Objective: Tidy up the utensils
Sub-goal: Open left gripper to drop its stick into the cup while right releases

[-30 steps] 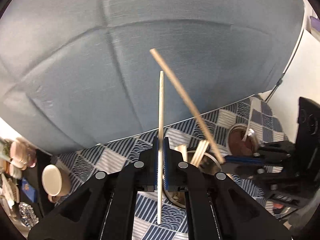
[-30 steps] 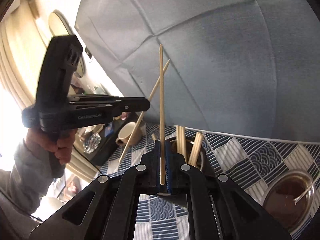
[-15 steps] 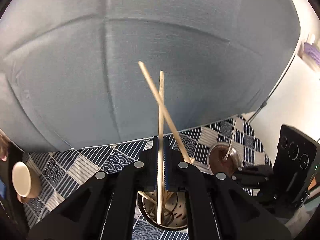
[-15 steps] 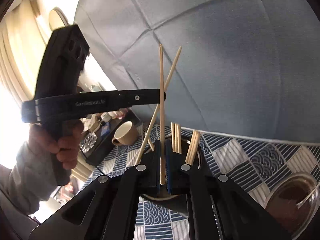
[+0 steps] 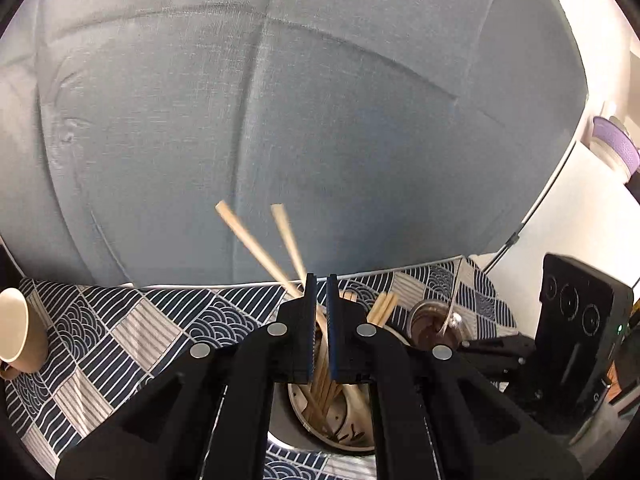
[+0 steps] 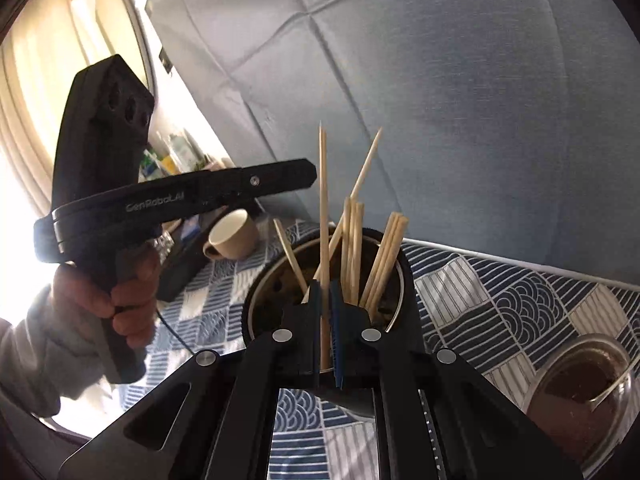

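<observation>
left tongs over the holder, right tongs gripping a chopstick

left wrist view: the left gripper (image 5: 319,300) stands slightly parted with nothing clamped, above the utensil holder (image 5: 300,408), two loose chopsticks (image 5: 256,246) leaning behind it. right wrist view: the right gripper (image 6: 325,294) pinches one upright chopstick (image 6: 322,200) just before the holder.

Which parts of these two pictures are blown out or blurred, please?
Right wrist view: the window at the left edge is blown out to white, silhouetting the left gripper; the chopsticks in the holder are sharp. Left wrist view: even light, but two chopsticks are motion-smeared.
</observation>
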`<state>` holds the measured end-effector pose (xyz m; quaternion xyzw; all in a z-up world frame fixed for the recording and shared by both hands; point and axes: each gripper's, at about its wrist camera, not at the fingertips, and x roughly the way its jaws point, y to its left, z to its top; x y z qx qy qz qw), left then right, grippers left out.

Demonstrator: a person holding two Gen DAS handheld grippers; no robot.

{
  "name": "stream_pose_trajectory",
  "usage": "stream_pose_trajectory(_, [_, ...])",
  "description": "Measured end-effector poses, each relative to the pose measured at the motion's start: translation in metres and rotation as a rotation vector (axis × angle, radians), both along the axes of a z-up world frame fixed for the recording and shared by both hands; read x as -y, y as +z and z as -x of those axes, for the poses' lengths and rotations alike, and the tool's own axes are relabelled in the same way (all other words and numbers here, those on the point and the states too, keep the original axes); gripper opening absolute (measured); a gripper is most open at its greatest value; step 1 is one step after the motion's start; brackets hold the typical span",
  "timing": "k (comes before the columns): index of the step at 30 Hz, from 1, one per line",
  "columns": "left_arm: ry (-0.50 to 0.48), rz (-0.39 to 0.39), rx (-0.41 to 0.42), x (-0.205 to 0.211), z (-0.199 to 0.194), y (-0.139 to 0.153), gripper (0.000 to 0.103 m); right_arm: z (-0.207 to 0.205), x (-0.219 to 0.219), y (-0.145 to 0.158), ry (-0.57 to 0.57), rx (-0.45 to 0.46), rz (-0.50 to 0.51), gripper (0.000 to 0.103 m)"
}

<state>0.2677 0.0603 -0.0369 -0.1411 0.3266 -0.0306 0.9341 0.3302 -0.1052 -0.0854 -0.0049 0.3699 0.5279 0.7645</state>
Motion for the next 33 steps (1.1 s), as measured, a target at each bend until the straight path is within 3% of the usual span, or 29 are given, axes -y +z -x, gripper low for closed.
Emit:
stream_pose_trajectory(12, [0.023,-0.047,-0.021,-0.003,0.022,0.004,0.006,0.013,-0.003,-0.001,-0.008,0.048,0.039,0.009])
stream_pose_trajectory(14, [0.027,-0.054,-0.017,-0.004,0.026,0.008,0.008,0.012,-0.002,0.000,-0.023,0.047,0.046,0.014])
stream_pose_trajectory(16, [0.035,-0.064,-0.013,-0.005,0.029,0.011,0.017,0.013,0.002,0.003,-0.046,0.048,0.031,0.025])
stream_pose_trajectory(18, [0.047,-0.075,-0.003,-0.007,0.033,0.015,0.021,0.013,0.005,0.005,-0.054,0.041,0.014,0.025])
stream_pose_trajectory(20, [0.062,-0.077,0.001,-0.010,0.037,0.017,0.031,0.015,0.008,0.008,-0.068,0.050,0.012,0.025])
stream_pose_trajectory(25, [0.098,-0.085,0.003,-0.013,0.050,0.020,0.053,0.022,0.013,0.016,-0.097,0.086,0.012,0.040])
stream_pose_trajectory(29, [0.139,-0.079,-0.013,-0.017,0.061,0.018,0.060,0.030,0.020,0.020,-0.134,0.104,0.013,0.048])
stream_pose_trajectory(33, [0.192,-0.093,-0.034,-0.021,0.073,0.012,0.069,0.039,0.029,0.024,-0.182,0.133,0.028,0.064])
